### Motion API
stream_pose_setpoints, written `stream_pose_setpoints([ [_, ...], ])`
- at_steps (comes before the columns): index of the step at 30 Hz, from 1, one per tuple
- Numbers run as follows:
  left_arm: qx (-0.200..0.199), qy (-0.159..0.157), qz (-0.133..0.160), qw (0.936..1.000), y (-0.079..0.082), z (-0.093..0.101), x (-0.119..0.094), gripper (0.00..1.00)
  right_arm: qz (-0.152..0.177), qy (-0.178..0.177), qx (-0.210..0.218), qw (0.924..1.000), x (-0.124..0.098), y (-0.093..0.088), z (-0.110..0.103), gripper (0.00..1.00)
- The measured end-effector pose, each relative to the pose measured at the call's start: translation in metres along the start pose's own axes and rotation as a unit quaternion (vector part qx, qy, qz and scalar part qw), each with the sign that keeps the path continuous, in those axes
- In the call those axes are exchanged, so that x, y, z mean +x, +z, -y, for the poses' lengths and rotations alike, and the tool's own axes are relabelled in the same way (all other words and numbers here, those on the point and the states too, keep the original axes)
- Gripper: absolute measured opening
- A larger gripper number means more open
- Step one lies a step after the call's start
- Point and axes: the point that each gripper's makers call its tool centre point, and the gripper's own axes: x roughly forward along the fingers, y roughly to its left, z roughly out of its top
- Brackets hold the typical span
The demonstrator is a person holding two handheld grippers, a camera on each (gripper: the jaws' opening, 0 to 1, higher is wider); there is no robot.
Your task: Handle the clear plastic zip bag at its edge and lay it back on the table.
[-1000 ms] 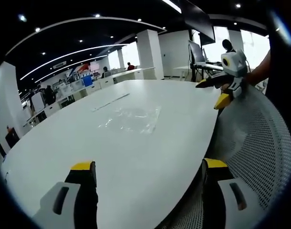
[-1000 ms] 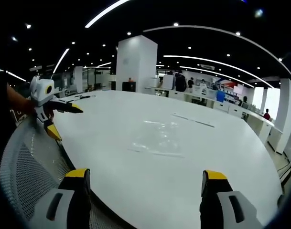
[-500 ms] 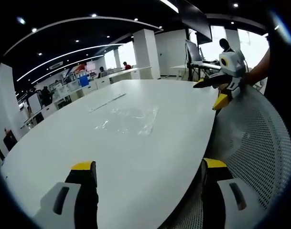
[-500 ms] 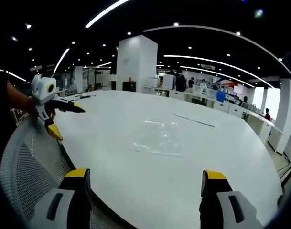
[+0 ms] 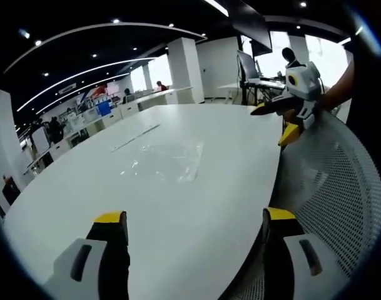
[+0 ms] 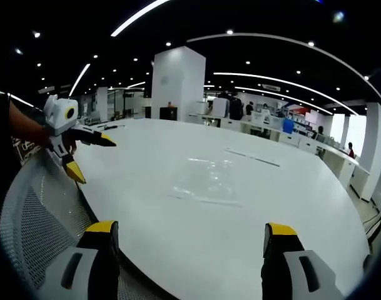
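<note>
The clear plastic zip bag lies flat on the white oval table, well ahead of both grippers. In the left gripper view my left gripper stands open over the table's near edge, nothing between its yellow-tipped jaws. My right gripper comes in at the upper right, open, held by a hand above the table's edge. In the right gripper view the bag lies mid-table. My right gripper is open and holds nothing there. The left gripper hangs open at the left.
A grey mesh chair back sits against the table's near edge, also seen as the mesh chair. A white pillar, rows of desks and people stand far behind the table. Monitors stand at the back right.
The left gripper has crept a little toward the table, as seen from the right gripper view. The left gripper view has shifted slightly. The bag lies where it was.
</note>
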Motion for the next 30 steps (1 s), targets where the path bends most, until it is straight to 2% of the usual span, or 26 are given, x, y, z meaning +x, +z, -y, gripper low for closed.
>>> stream_pose_setpoints([
  [30,0.020,-0.026,-0.007,0.9994,0.005,0.002,0.021,0.86,-0.004,0.000,0.002,1.0000,-0.001,-0.002,-0.001,0.96],
])
